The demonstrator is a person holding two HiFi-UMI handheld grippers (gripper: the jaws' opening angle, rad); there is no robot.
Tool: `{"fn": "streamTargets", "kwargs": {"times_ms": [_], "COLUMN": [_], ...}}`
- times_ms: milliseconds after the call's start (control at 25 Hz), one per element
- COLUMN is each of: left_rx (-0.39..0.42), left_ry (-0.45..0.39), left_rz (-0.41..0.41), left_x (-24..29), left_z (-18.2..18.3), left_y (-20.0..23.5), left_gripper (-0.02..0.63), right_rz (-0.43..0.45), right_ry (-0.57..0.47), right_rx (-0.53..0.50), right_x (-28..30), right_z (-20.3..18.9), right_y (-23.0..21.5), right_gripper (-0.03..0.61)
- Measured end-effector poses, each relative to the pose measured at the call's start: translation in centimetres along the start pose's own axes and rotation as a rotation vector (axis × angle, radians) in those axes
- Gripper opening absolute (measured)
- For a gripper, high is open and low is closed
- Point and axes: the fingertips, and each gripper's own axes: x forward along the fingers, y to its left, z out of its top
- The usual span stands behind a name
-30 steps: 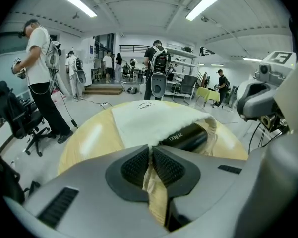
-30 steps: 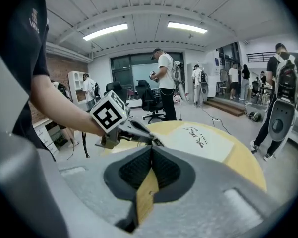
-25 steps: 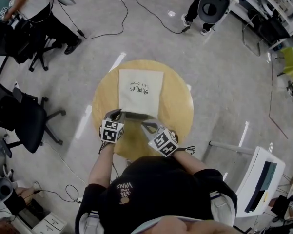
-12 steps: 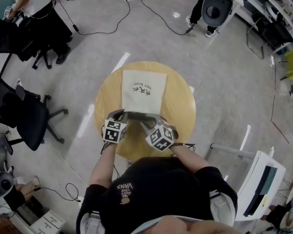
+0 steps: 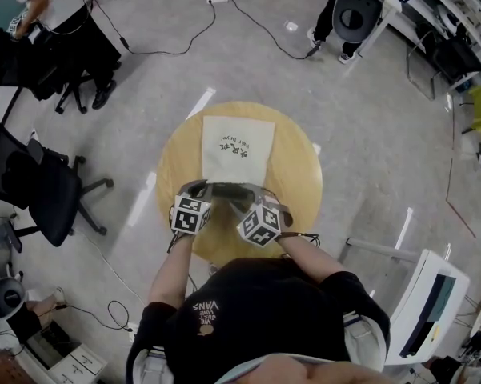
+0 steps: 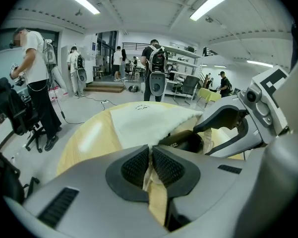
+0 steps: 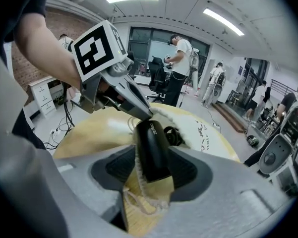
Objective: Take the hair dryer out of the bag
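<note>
A white cloth bag (image 5: 234,146) with dark print lies on the round wooden table (image 5: 292,182), its mouth facing me. The black hair dryer (image 7: 151,148) pokes out of that mouth. My left gripper (image 6: 151,165) is shut on the bag's cream edge at the left of the mouth (image 5: 196,190). My right gripper (image 7: 151,170) has just been opening its jaws. The dryer's black body lies between its pads with a little gap on each side, and a frayed bit of the bag's edge hangs below. In the head view the right gripper (image 5: 242,202) sits at the mouth's right side.
A black office chair (image 5: 40,190) stands left of the table. People stand at the far left and at the top (image 5: 344,6). Cables trail over the floor (image 5: 176,50). A white cabinet (image 5: 432,294) is at the lower right.
My right gripper has shifted a little left toward the bag's mouth and rolled. The bag's mouth looks wider, with more dark dryer showing. The left gripper has stayed put.
</note>
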Motion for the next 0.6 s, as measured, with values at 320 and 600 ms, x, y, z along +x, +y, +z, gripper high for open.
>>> {"fn": "streamTargets", "kwargs": {"times_ms": [320, 600], "left_rx": [0.002, -0.007], "left_ry": [0.010, 0.014], "left_rz": [-0.005, -0.006], "left_x": [0.1, 0.1], "left_z": [0.2, 0.3], "left_y": [-0.3, -0.4], "left_gripper": [0.037, 0.037], "right_rz": [0.047, 0.147], "right_ry": [0.078, 0.148], "right_rx": [-0.122, -0.177], "right_x": [1.0, 1.9], "right_z": [-0.9, -1.7], "right_y": [-0.8, -0.8], "right_gripper": [0.272, 0.323]}}
